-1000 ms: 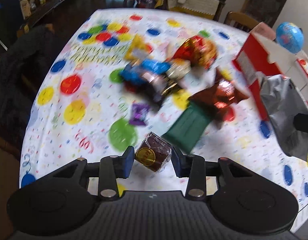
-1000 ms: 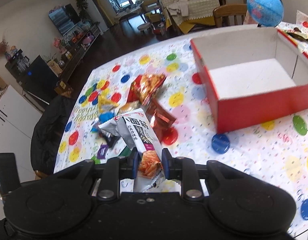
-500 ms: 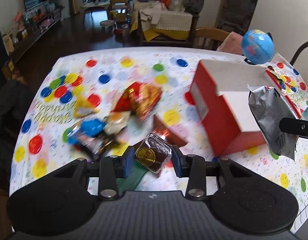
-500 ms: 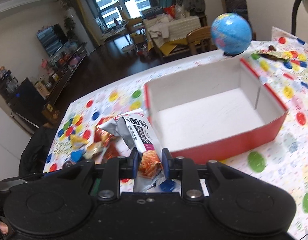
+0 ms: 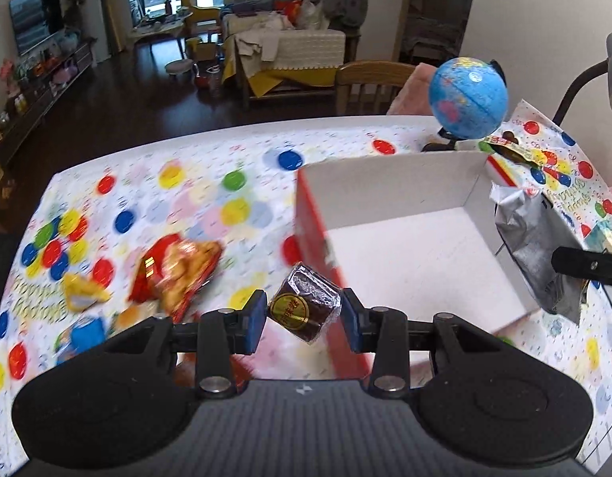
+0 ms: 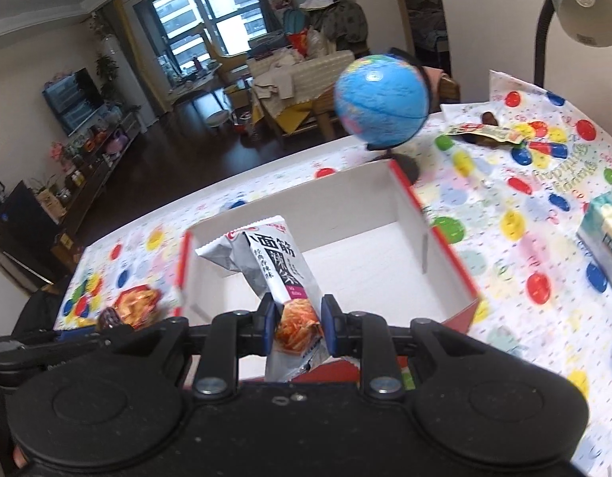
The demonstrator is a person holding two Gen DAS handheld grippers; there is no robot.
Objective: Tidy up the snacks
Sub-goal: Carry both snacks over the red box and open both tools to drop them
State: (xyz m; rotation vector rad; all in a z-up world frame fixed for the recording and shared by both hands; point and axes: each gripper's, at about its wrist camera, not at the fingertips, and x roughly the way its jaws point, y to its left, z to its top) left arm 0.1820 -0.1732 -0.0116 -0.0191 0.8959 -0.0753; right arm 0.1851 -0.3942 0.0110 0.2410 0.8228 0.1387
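Between the blue pads of the left gripper [image 5: 304, 316] sits a brown wrapped cake [image 5: 305, 307] with a gold round label, clamped and tilted, just at the near corner of the red box [image 5: 389, 198]. The right gripper [image 6: 297, 324] is clamped on a silver snack packet [image 6: 272, 262]; the packet's lower end is hidden behind the gripper body, its top rising over the box's white, bare floor. Left of the box, a red chip bag [image 5: 175, 272] and smaller sweets lie blurred on the spotted tablecloth [image 5: 210, 206]. Beyond the box stands a blue globe [image 6: 381, 97], its base partly hidden by the box wall.
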